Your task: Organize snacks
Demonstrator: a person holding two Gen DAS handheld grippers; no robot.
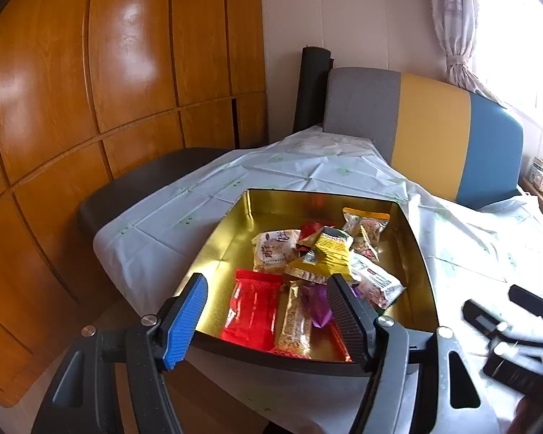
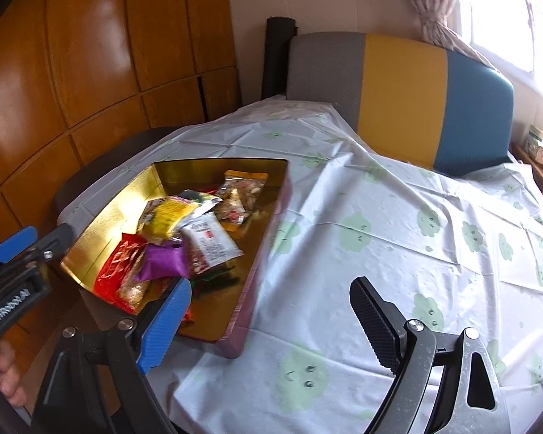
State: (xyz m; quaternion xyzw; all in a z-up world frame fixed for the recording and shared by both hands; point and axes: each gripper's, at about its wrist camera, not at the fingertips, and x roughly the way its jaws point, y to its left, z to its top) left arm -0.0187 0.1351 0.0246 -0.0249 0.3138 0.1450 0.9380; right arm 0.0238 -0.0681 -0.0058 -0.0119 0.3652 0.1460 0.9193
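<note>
A gold-lined tin lies on the table and holds several snack packets. Among them are a red packet, a yellow one, a purple one, a cereal bar and a white packet. My left gripper is open at the tin's near left corner, blue finger outside the wall, black finger over the snacks, gripping nothing. My right gripper is open and empty over the cloth by the tin's near right corner.
A white tablecloth with green clouds covers the table. A chair with a grey, yellow and blue back stands at the far side, a dark seat to the left, wooden cupboards behind. A hand holds the left gripper.
</note>
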